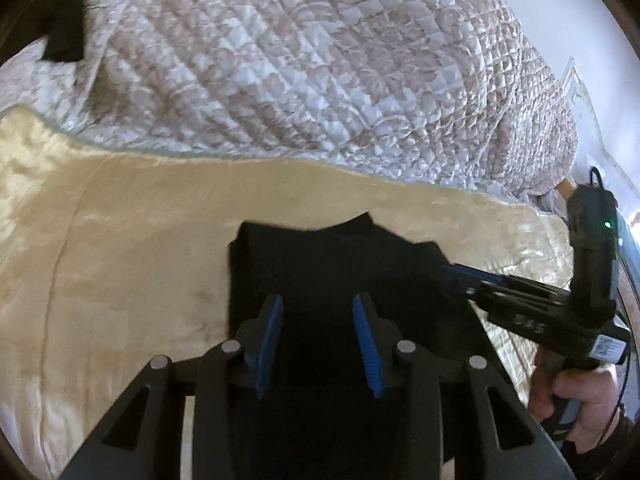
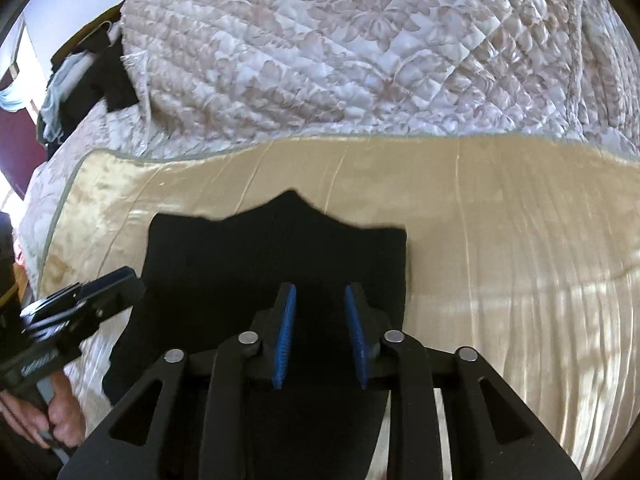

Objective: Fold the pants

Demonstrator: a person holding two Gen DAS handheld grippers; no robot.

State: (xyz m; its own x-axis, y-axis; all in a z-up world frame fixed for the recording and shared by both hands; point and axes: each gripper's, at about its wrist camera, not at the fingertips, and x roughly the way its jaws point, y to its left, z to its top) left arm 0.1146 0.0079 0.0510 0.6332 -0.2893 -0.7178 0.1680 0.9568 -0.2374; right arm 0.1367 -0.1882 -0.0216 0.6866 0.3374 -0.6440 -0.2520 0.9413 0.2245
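Note:
The black pants (image 1: 332, 264) lie flat on a cream satin sheet (image 1: 120, 240), their far edge wavy with a small peak. They also show in the right wrist view (image 2: 280, 256). My left gripper (image 1: 318, 300) is open, its blue pads apart above the pants' middle, holding nothing. My right gripper (image 2: 320, 290) is open above the pants too, nearer their right edge. The right gripper also shows at the pants' right side in the left wrist view (image 1: 452, 276). The left gripper shows at the pants' left side in the right wrist view (image 2: 128, 280).
A quilted floral bedspread (image 1: 300, 60) is heaped behind the sheet. Dark clothes (image 2: 96, 76) hang at the far left. The sheet (image 2: 500, 280) spreads to the right of the pants. A white wall (image 1: 600, 60) stands at the right.

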